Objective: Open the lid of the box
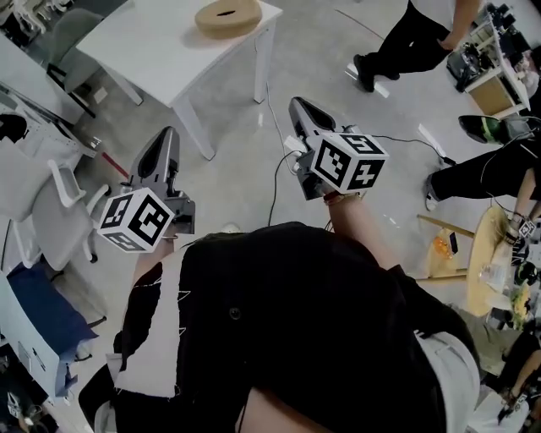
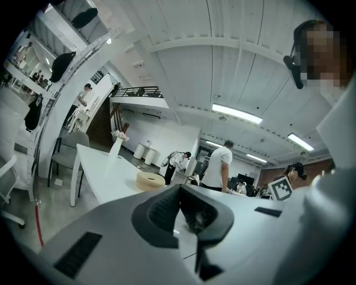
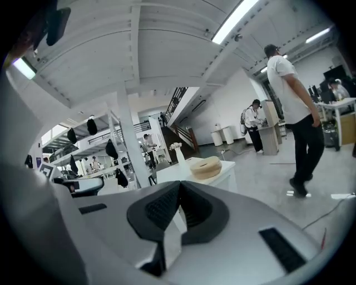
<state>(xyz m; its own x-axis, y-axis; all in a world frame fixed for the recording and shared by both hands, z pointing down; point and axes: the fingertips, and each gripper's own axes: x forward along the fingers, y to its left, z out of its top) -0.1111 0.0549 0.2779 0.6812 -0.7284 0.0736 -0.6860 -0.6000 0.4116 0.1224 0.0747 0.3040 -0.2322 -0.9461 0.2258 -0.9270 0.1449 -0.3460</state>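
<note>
Grippers clenched, both empty: in the head view your left gripper (image 1: 166,135) and right gripper (image 1: 298,105) hang over floor (image 1: 338,59), well apart from the round box (image 1: 228,15) (at twelve o'clock, on the white table (image 1: 144,51)). Left gripper view puts the box (image 2: 151,180) at seven o'clock; right gripper view, at five (image 3: 206,166), near a vase (image 3: 179,155). Arrive with jaws shut and you may shove the box or topple the vase.

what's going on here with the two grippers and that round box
A person holds a gripper in each hand. The left gripper and the right gripper are both shut and empty, pointing toward a white table. The round tan box sits on the table, apparently closed and untouched. Open floor lies between, so the lid opening has not begun.
</note>
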